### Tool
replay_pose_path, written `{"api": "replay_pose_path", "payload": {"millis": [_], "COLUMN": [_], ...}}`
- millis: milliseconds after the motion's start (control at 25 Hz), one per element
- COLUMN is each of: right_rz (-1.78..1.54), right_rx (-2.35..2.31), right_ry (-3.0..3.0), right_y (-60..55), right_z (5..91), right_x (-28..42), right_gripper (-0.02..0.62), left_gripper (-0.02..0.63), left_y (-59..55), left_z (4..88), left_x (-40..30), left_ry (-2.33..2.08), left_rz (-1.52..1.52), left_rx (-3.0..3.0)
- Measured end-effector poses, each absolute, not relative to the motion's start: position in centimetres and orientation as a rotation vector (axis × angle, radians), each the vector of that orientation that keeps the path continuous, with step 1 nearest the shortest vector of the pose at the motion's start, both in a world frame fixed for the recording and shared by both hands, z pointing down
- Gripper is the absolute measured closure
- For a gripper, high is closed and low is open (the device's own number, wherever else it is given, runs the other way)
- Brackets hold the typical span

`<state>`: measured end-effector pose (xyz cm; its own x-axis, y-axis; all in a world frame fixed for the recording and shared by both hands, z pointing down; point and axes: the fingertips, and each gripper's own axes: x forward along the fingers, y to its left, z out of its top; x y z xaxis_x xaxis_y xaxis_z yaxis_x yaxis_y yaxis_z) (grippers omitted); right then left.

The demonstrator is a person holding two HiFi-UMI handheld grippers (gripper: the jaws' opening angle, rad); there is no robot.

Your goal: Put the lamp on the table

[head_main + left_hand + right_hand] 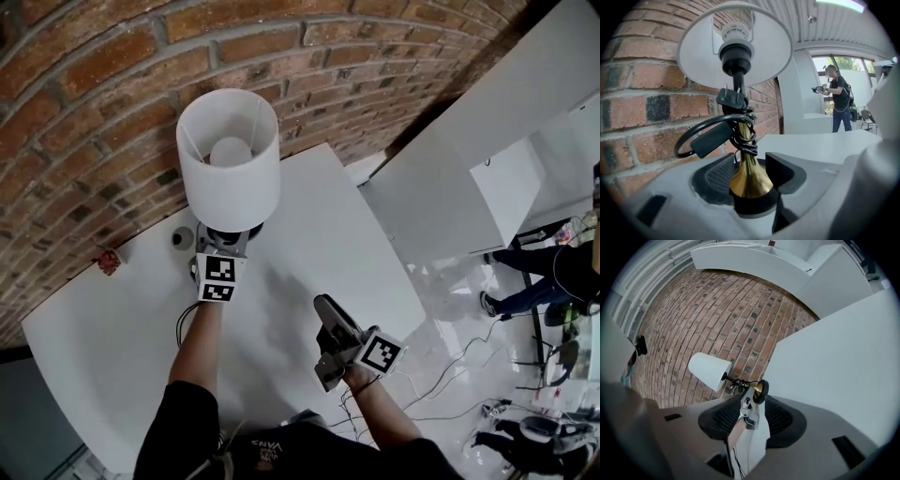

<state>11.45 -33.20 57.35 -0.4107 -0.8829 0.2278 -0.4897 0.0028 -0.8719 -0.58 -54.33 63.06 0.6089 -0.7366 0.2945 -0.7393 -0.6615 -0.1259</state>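
A lamp (pixel 230 159) with a white drum shade stands upright on the white table (pixel 319 225), close to the brick wall. My left gripper (pixel 225 242) is at the lamp's foot. In the left gripper view its jaws (pixel 751 172) stand open on either side of the brass base (pixel 749 183), with a gap on the right side. A black cord with its plug (pixel 733 99) is wound round the stem. My right gripper (pixel 328 314) hovers over the table's near right part, open and holding nothing (pixel 749 416). It faces the lamp (pixel 710 371).
A small grey round object (pixel 181 238) and a small red thing (pixel 109 261) lie on the table by the wall. A white counter (pixel 441 187) stands to the right. People (pixel 534 272) and cables (pixel 450 375) are on the shiny floor beyond.
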Motion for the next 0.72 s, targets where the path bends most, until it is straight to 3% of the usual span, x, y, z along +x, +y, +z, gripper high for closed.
{"api": "replay_pose_path", "payload": {"millis": [360,720], "right_rz": [-1.358,-1.334], "right_rx": [-1.334,-1.271], "right_ry": [1.961,2.032], "right_y": [-31.3,-27.2], "right_z": [55.9,54.3], "right_x": [10.4,8.9], "right_gripper": [0.448,0.448], "left_gripper": [0.351,0.351], "left_y": [-48.1,-37.5], "left_z": [60.1,56.2], "left_x": [-3.3,-4.0], "left_ry": [-1.348,-1.35], "left_rz": [0.457,0.436], "left_rx": [2.764,2.798]}}
